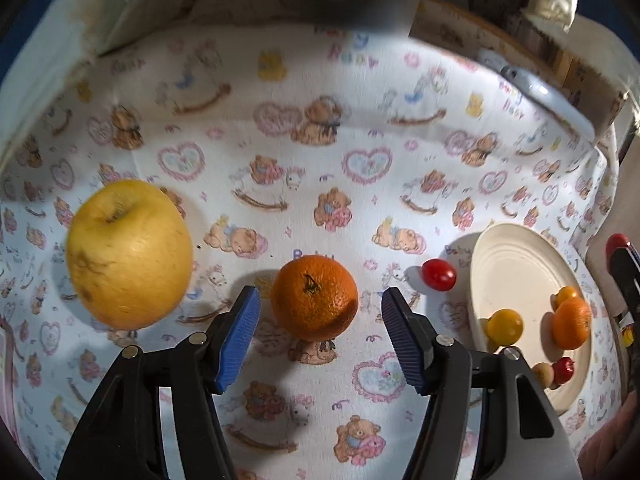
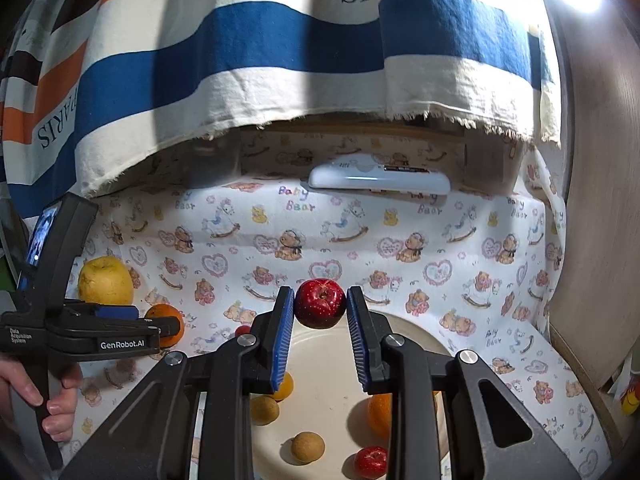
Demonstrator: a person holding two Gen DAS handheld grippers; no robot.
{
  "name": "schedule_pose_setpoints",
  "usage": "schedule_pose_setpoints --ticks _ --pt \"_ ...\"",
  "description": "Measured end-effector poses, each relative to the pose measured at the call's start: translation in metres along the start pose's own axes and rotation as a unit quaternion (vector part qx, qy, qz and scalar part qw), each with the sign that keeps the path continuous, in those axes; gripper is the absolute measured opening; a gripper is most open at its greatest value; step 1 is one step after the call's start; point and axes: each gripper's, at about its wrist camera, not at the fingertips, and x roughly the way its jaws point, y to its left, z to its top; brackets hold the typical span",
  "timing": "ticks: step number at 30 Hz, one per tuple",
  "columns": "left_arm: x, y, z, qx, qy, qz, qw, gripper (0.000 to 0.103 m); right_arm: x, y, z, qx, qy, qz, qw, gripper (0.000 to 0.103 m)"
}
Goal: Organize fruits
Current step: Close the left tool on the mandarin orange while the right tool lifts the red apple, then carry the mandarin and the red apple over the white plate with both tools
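We see the plate gathering small fruits, so loose ones go there. The yellow apple waits on the cloth. Our left claw straddles the orange, half-open, untouching. Our right claw pinches a red apple above the plate.

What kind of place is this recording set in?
Probably a home, on a makeshift table: a nursery-print cloth with bears and rocking horses covers the surface, a striped "PARIS" fabric hangs behind, and a white plate of fruit sits on the cloth.
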Motion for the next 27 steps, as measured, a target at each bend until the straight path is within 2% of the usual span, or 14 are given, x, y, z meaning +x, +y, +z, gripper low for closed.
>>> schedule_pose_setpoints --ticks 6,8,10,11,15,20,27 --pt "0.01 0.0 -0.003 0.014 -0.008 0.009 0.9998 0.062 0.003 -0.005 0.0 0.013 0.007 0.007 1.0 0.028" --pt "0.011 -0.001 -0.004 0.017 -0.009 0.001 0.9998 0.062 0.001 -0.006 0.002 0.012 0.005 0.005 1.0 0.028" --pt "0.011 -0.001 -0.005 0.018 -0.01 0.003 0.9998 0.055 0.0 -0.007 0.003 0.015 0.004 0.004 1.0 0.028" --pt "0.011 -0.001 -0.005 0.02 -0.013 0.01 0.9997 0.049 0.0 -0.007 0.003 0.015 0.003 0.003 1.0 0.028" --pt "0.013 0.001 -0.007 0.021 -0.015 0.01 0.9996 0.047 -0.004 -0.01 0.007 0.018 -0.001 0.0 1.0 0.028" --pt "-0.003 -0.005 -0.006 0.032 -0.04 0.015 0.9986 0.047 -0.015 -0.02 0.015 0.032 -0.015 0.0 0.999 0.028" --pt "-0.037 -0.021 -0.001 0.047 -0.075 -0.011 0.996 0.047 -0.026 -0.032 0.024 0.048 -0.026 0.002 0.999 0.028"
